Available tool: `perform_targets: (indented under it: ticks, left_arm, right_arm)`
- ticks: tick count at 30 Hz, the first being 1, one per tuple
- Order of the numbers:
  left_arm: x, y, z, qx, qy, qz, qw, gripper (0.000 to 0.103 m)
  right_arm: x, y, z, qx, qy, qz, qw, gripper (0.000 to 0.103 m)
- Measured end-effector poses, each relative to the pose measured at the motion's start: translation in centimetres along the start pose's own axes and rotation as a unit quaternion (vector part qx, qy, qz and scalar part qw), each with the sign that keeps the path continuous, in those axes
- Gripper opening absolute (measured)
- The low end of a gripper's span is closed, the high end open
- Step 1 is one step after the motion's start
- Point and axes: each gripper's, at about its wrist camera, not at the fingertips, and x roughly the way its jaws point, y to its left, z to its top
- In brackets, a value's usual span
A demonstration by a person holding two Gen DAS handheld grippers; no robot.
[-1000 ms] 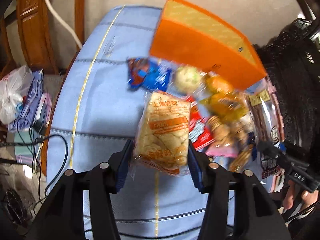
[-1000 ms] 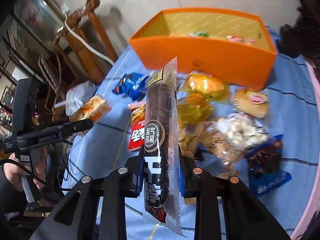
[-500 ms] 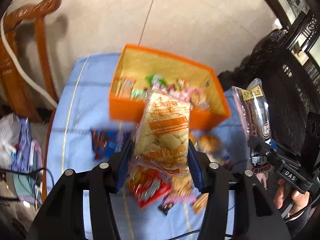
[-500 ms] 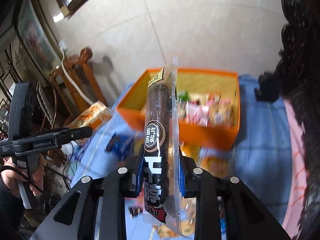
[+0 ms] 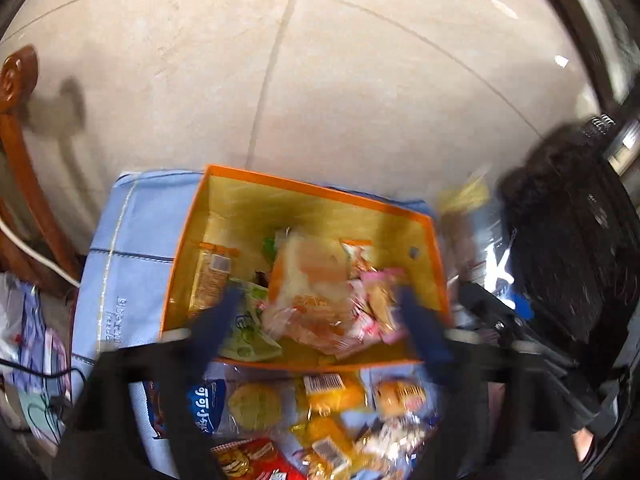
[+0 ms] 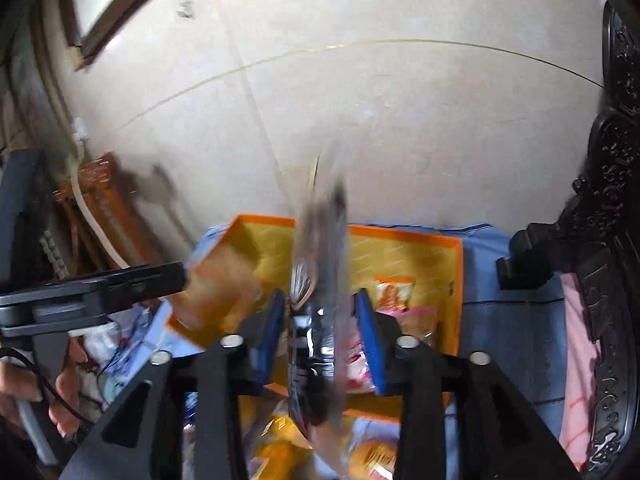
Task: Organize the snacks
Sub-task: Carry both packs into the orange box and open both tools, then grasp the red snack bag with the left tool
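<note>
The orange box (image 5: 188, 248) with a yellow inside stands on the blue cloth and holds several snack packs. My left gripper (image 5: 320, 300) is open above it, and the orange bread pack (image 5: 308, 280) is blurred between the spread fingers, falling into the box. My right gripper (image 6: 320, 320) is open over the same orange box (image 6: 456, 280). The long dark snack pack (image 6: 320, 280) is blurred between its parted pads, dropping loose. The bread pack also shows in the right wrist view (image 6: 216, 280), under the left gripper.
Loose snacks lie on the blue cloth in front of the box: a blue pack (image 5: 204, 404), a green round cake (image 5: 256, 404), orange packs (image 5: 336, 396) and a red pack (image 5: 248, 460). A wooden chair (image 5: 16, 128) stands left, dark carved furniture (image 6: 612, 240) right.
Both grippers rose and moved forward over the orange box, then opened. The bread pack and the long dark pack have left the jaws and are falling.
</note>
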Motion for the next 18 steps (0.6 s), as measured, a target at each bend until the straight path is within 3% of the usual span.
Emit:
perform_targets:
  ticks: [3, 8, 12, 18]
  left_arm:
    - [0.2, 0.6, -0.2, -0.012, 0.0, 0.01, 0.9999, 0.095]
    - [0.5, 3.0, -2.6, -0.028, 0.036, 0.015, 0.9988, 0.096]
    - [-0.5, 5.4, -6.3, -0.04, 0.054, 0.025, 0.9974, 0.096]
    - [-0.7, 7.1, -13.1, -0.051, 0.108, 0.034, 0.9922, 0.096]
  right_arm:
    - [0.0, -1.1, -0.8, 0.024, -0.007, -0.006, 1.0, 0.061]
    - [-1.0, -2.5, -4.4, 0.054, 0.009, 0.009, 0.998, 0.067]
    - [-2.4, -2.9, -8.9, 0.071, 0.038, 0.017, 0.997, 0.07]
    - [-4.3, -0.5, -16.9, 0.059, 0.105, 0.019, 0.993, 0.088]
